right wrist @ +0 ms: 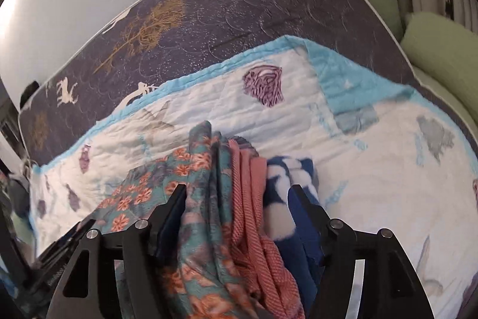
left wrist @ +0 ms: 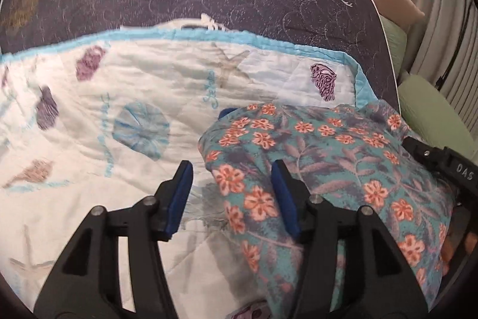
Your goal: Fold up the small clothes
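Setting: bed [left wrist: 298, 2] under a dark quilted cover with deer and tree motifs; over it a white quilt [left wrist: 89, 115] edged in light blue, printed with shells and starfish.

Task item: floral garment [left wrist: 313, 145], teal with coral flowers, heaped in a soft mound on the white quilt toward the bed's right edge.

Left tongs [left wrist: 233, 169]: released, blue pads spread, one pad over bare quilt, the other over the garment's rim; nothing pinched.

Right tongs [right wrist: 236, 193]: spread wide, bunched folds of floral cloth, a coral ribbed fabric [right wrist: 254, 199] and a blue-and-white fleecy piece [right wrist: 286, 178] lying between the pads; no visible squeeze, so apparently let go.

Step in hand: likely laying the garment down ahead of the first fold.

Next move: probably finding two corners or a hem, then pulling the crumpled cloth flat.

Handling: thin, limp weave, prone to bunching; layers hard to separate.
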The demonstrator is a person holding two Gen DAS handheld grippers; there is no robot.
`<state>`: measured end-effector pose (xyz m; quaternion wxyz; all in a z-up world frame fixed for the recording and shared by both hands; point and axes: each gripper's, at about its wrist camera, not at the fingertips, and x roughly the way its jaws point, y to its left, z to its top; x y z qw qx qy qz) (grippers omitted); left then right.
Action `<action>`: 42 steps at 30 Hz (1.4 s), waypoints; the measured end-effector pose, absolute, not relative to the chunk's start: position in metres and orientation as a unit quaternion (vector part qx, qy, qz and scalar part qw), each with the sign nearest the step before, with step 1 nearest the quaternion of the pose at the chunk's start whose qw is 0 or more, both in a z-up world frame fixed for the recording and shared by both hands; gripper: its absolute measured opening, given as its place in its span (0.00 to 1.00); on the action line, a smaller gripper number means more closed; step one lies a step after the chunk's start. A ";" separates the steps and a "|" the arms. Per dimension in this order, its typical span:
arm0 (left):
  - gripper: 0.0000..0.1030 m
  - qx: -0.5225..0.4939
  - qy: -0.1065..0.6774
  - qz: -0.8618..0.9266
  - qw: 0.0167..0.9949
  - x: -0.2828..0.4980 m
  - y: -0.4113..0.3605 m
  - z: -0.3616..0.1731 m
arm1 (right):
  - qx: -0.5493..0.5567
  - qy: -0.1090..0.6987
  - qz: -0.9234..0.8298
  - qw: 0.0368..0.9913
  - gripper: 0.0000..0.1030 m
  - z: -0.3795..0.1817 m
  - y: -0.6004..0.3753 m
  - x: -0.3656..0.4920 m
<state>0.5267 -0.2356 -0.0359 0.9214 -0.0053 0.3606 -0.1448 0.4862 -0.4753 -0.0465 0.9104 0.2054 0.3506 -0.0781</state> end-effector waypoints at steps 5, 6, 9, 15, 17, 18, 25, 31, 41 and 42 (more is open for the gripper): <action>0.60 0.027 0.335 -0.159 0.928 0.490 -0.230 -0.016 | 0.168 0.336 -0.091 0.922 0.68 -0.010 -0.465 0.442; 0.66 0.025 0.329 -0.162 0.930 0.479 -0.227 -0.011 | 0.167 0.338 -0.085 0.922 0.68 -0.007 -0.462 0.431; 0.76 0.014 0.315 -0.183 0.931 0.439 -0.215 0.000 | 0.143 0.329 -0.060 0.931 0.72 0.002 -0.439 0.372; 0.79 0.054 0.294 -0.182 0.937 0.349 -0.204 0.019 | 0.082 0.300 -0.039 0.950 0.84 0.017 -0.390 0.251; 0.80 0.072 0.272 -0.184 0.942 0.316 -0.201 0.027 | 0.065 0.296 -0.046 0.952 0.88 0.027 -0.378 0.222; 0.82 0.080 0.265 -0.185 0.943 0.302 -0.200 0.031 | 0.058 0.289 -0.055 0.954 0.90 0.033 -0.374 0.208; 0.95 0.074 0.226 -0.154 0.959 0.207 -0.171 0.064 | 0.082 0.230 -0.064 0.968 1.00 0.073 -0.359 0.116; 0.99 0.074 0.204 -0.137 0.966 0.140 -0.146 0.074 | 0.086 0.226 -0.099 0.965 1.00 0.074 -0.346 0.055; 0.99 0.046 0.226 -0.134 0.964 0.073 -0.111 0.070 | 0.065 0.226 -0.125 0.964 1.00 0.077 -0.305 -0.019; 0.99 0.047 0.220 -0.136 0.965 0.067 -0.108 0.071 | 0.064 0.225 -0.126 0.964 1.00 0.077 -0.303 -0.023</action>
